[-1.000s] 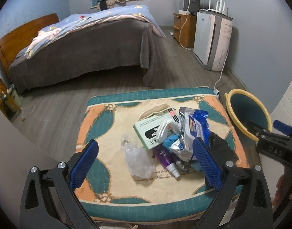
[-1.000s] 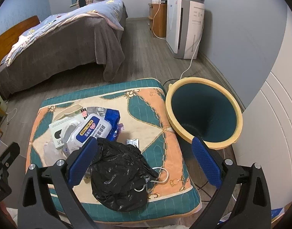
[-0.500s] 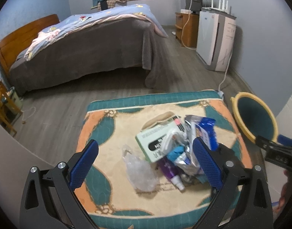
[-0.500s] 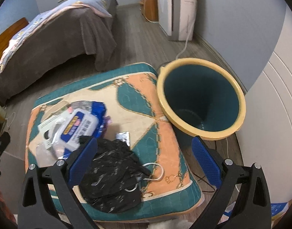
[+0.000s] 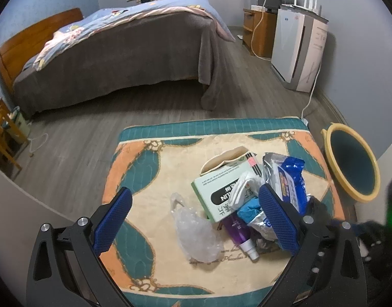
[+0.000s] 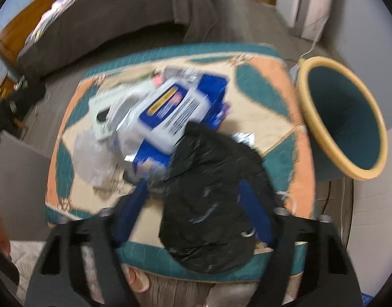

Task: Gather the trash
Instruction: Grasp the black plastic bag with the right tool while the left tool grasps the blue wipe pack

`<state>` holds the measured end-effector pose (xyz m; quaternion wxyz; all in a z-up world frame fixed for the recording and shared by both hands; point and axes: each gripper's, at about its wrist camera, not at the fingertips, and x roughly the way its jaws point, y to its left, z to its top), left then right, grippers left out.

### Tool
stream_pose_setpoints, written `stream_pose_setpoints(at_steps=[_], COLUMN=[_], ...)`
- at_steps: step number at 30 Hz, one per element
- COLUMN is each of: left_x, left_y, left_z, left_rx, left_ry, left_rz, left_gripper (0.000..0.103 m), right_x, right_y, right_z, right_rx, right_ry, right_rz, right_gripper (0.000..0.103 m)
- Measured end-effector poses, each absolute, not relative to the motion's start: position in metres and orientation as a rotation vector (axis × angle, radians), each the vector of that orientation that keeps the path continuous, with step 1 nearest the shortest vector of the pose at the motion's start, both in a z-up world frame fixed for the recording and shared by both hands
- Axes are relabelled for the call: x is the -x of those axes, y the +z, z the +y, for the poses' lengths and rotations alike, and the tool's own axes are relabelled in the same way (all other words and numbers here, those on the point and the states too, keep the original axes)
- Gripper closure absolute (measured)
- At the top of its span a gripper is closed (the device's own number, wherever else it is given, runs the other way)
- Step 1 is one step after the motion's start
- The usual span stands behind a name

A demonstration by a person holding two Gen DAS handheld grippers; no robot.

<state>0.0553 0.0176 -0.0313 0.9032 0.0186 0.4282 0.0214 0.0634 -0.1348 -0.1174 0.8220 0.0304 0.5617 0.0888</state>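
Black bag [image 6: 208, 199] at the tabletop's [image 6: 272, 81] near edge, between the closing jaws of the right gripper [image 6: 196, 212]; whether they touch it is blurred. Only the left view shows the clear bag [image 5: 196, 232] sharply; left gripper [image 5: 196, 220] spread, empty. A second ago, the right jaws were wider and higher.

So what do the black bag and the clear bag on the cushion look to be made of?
Black bag: thin plastic film, glossy, judging by its crumpled folds and streaky highlights, though the view is blurred. Clear bag: thin translucent plastic, crinkled, with the cushion faintly showing through.
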Motion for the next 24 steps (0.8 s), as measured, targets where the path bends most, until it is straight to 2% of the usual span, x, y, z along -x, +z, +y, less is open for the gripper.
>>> stream_pose_setpoints(at_steps=[1,2,3,5,14,24], left_x=[-0.055,-0.054,-0.054,-0.055,-0.069,-0.090], left_y=[-0.031,-0.031,-0.031,-0.032,-0.043,-0.081], left_z=[0.018,0.018,0.018,0.019,-0.019,-0.072], left_rx=[-0.043,-0.049,-0.050,-0.038,-0.122,-0.160], left_ry=[0.040,0.033,0.029,0.010,-0.126,-0.298], left_rz=[0.884,0.883,0.883,0.892,0.908,1.008], left_gripper=[0.005,0.005,0.005,0.005,0.005,0.007], right_x=[-0.063,-0.063,-0.062,-0.062,-0.098,-0.129], right_y=[-0.119,-0.119,-0.115,-0.103,-0.019,-0.031], right_z=[-0.132,-0.131,-0.134,-0.141,-0.180,-0.213], right_rx=[-0.045,-0.036,-0.041,-0.049,0.007,-0.130], right_ry=[0.186,0.178,0.161,0.138,0.125,0.156], right_rz=[1.212,1.218,1.214,1.196,0.981,0.989], right_gripper=[0.069,0.086,0.094,0.098,0.099,0.099])
